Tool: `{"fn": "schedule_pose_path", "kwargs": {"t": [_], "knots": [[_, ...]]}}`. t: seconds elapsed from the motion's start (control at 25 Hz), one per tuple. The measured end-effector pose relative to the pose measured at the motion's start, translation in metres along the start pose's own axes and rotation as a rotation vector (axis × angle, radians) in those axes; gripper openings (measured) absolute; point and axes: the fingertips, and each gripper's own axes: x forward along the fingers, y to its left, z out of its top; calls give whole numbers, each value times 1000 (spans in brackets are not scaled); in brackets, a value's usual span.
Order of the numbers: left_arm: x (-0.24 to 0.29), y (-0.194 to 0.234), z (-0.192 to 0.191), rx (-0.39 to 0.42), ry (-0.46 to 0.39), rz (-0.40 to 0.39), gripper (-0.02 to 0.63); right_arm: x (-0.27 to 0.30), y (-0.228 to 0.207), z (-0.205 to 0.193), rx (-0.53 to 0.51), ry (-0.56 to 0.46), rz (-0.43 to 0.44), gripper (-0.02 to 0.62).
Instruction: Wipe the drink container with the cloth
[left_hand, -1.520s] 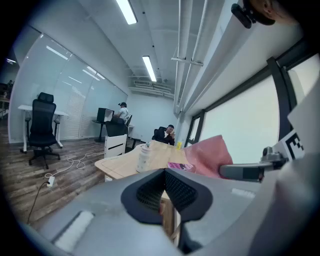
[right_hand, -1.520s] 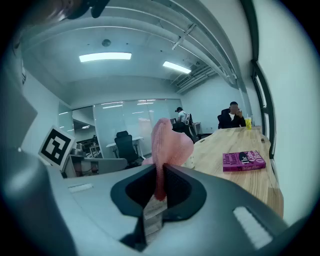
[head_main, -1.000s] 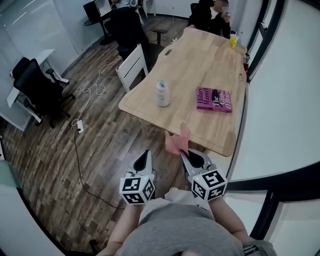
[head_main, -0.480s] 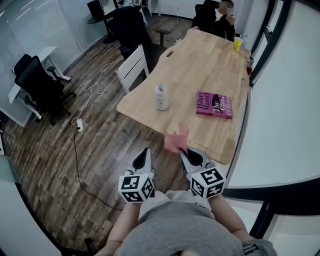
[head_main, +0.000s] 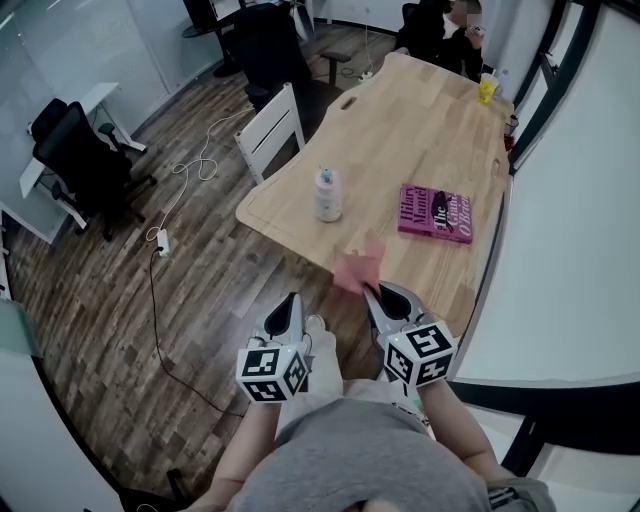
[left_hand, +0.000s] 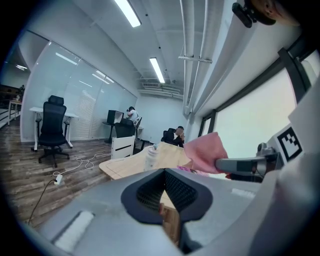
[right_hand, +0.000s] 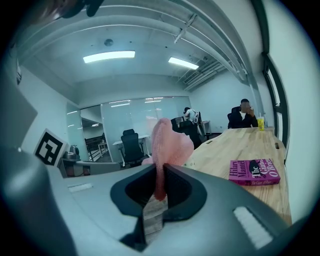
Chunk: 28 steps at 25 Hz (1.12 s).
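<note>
A small white drink bottle with a pale pink top stands upright near the left edge of the wooden table; it also shows in the left gripper view as the bottle. My right gripper is shut on a pink cloth, which stands up between the jaws as the cloth in the right gripper view. It hangs over the table's near edge, well short of the bottle. My left gripper is shut and holds nothing, over the floor left of the table.
A magenta book lies on the table right of the bottle. A white chair stands at the table's left side. A person sits at the far end by a yellow cup. Black office chairs and a cable occupy the floor at left.
Both grippers and the view have advanced toward the table. The cloth now hangs over the table's near edge, closer to the bottle.
</note>
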Motion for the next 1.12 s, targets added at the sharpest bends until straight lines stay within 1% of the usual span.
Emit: {"fn": "schedule_pose_path", "kwargs": {"t": [0.24,0.52,0.84,1.12], "knots": [[33,11,8,6,7,-7,0,30,-23,12,-2,5,-15,34],[85,30,25,5,19,-30,0,77,-54,36,11,-4,-46,34],[141,53,54,11,33,-58,0,134,-90,73,37,-13,-82,34],[184,71,74,12,44,-91,0,183,-117,89,35,6,-104,34]]}}
